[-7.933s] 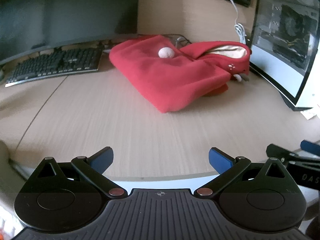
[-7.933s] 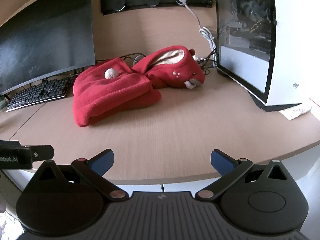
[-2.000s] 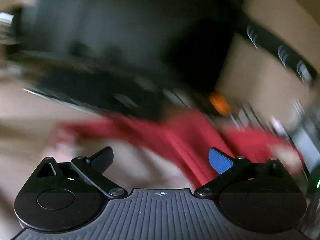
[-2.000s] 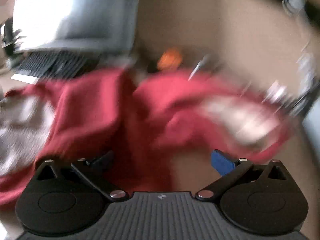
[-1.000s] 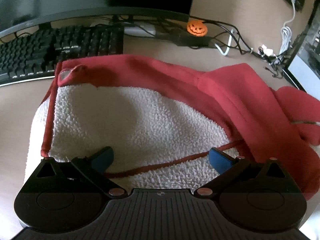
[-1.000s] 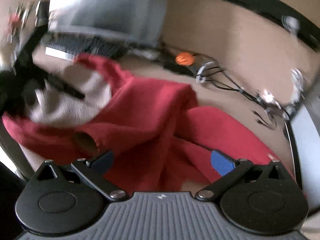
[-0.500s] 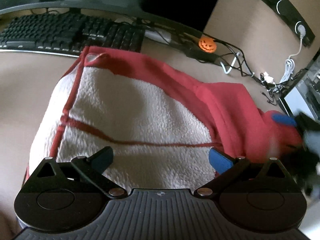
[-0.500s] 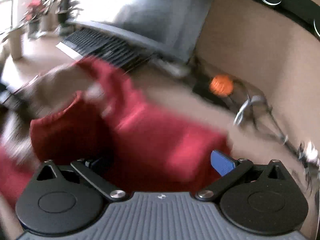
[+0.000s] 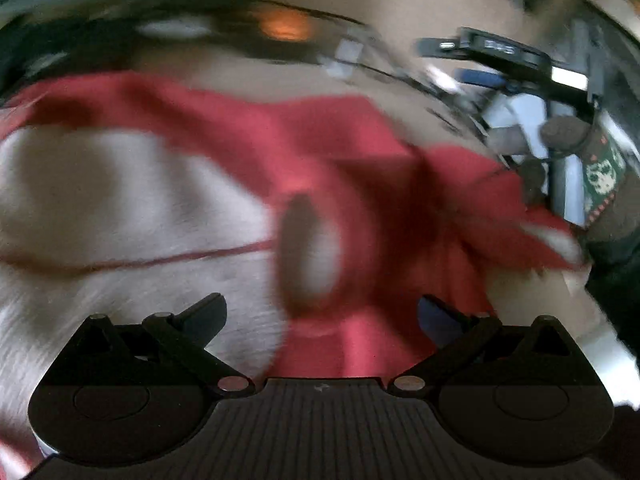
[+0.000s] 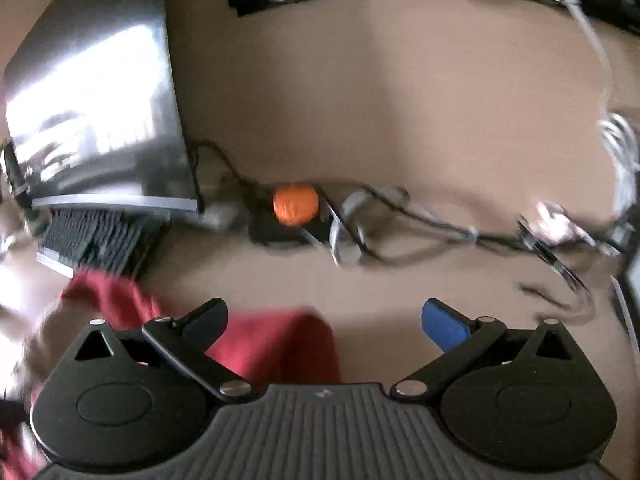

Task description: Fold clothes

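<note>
In the left wrist view the garment fills the middle and left of the frame, lying on the desk. Its sleeve opening sits at centre. The other gripper is at upper right.

In the right wrist view the monitor stands at upper left, the keyboard below it, cables across the middle.

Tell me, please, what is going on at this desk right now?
A person is working a red fleece garment on the desk with handheld tongs, to fold it. Its white lining faces up. The left tongs hover open over it, gripping nothing. The right tongs are open too, above a red edge. Both views are motion-blurred.
</note>
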The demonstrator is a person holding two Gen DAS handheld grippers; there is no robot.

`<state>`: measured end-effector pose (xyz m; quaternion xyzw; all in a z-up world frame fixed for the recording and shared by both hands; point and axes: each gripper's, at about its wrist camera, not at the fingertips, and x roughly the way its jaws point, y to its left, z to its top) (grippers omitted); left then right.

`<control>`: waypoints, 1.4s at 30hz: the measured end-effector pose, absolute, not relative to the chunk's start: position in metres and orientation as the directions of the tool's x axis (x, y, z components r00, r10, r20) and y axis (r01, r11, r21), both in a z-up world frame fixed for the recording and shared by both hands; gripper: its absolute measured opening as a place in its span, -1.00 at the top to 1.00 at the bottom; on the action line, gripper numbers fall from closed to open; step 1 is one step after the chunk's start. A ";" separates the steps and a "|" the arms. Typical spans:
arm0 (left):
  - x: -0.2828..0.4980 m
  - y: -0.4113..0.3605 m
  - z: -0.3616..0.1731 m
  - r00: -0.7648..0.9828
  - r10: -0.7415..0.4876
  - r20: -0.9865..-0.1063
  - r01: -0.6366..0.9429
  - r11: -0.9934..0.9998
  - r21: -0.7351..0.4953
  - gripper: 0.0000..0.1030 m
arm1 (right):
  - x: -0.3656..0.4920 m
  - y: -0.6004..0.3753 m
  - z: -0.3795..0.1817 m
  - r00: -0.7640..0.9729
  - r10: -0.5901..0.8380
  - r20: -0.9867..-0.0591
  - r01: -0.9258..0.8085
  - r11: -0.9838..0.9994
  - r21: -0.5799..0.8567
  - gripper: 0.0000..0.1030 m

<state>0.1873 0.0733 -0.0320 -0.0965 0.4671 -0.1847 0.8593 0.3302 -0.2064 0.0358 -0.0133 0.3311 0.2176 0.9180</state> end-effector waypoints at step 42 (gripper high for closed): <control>0.285 0.098 -0.003 0.837 0.365 -0.408 -0.182 0.888 0.421 -1.00 | 0.177 -0.126 0.010 0.585 0.296 -0.755 -0.432 0.901 0.018 -1.00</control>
